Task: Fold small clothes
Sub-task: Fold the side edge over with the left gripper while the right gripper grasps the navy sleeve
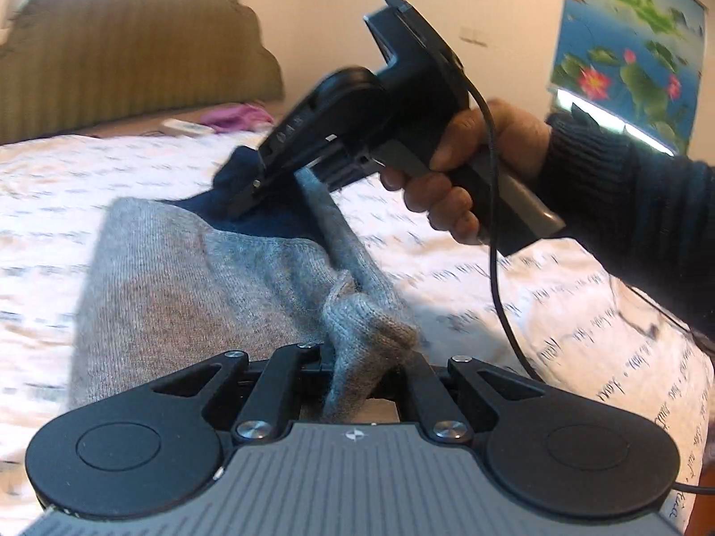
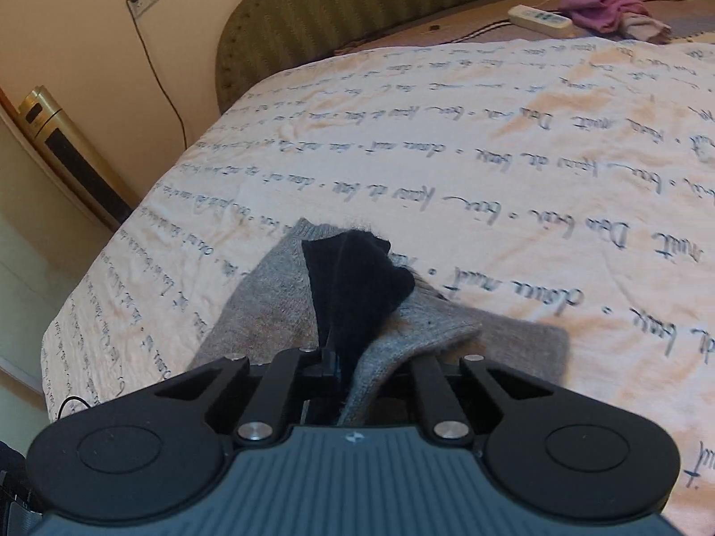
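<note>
A small grey knitted garment with a dark navy part [image 1: 187, 277] lies on the bed [image 1: 514, 268], over a cream bedspread printed with lines of script, toward the near edge of the bed and well apart from the headboard [image 1: 134, 58]. The left claw [image 1: 328, 357] is closed tight on a bunched grey corner of the knit, which rises in a ridge from the flat part up into the jaws. The right claw [image 1: 246, 201], held by a hand [image 1: 464, 169] in a dark ribbed sleeve, is clamped on the navy end farther up the bed; in its own view the dark fabric and a fold of grey [image 2: 357, 312] run straight into its pinched jaws.

The knit looks light, soft and quite limp: it sags between the two grips and drapes wherever it is not held. It should not slip easily, since the fuzzy wool catches on the pads, but it will stretch and go out of shape if the two holds are pulled apart hard. Edges and corners are the best places to take it, near the ribbed hems, where the fabric is thicker and a single layer is easier to separate.

By the headboard lie a purple cloth [image 2: 599, 9] and a white power strip [image 2: 540, 20], clear of the work.
</note>
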